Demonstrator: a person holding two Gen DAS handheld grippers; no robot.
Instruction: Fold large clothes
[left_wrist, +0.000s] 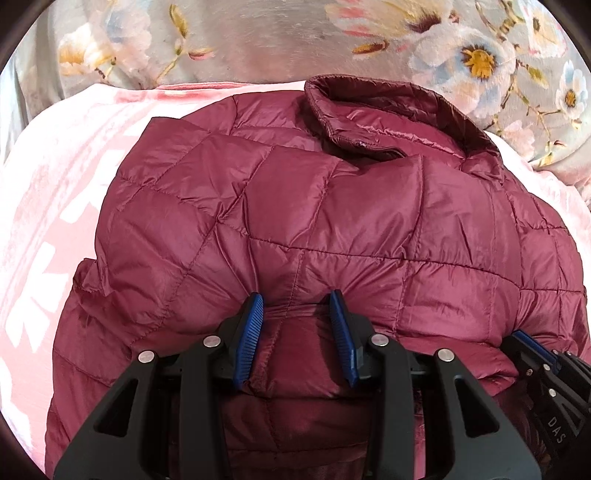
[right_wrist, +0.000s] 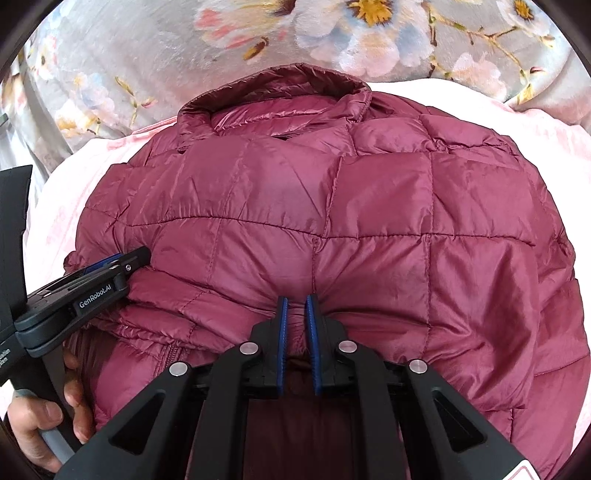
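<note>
Left wrist view: a maroon quilted jacket (left_wrist: 314, 221) lies on a pink blanket (left_wrist: 55, 206) with white lettering too fragmentary to read, its collar (left_wrist: 373, 122) toward the floral cover (left_wrist: 258, 40). The left gripper (left_wrist: 297, 306), jaws partly apart, has a fold of the jacket's near hem bunched between its blue pads. The right gripper (right_wrist: 295, 306), jaws nearly together, pinches the hem further along. On the left gripper's side reads "GenRobot.AI"; "DAS" shows on the right one's.
</note>
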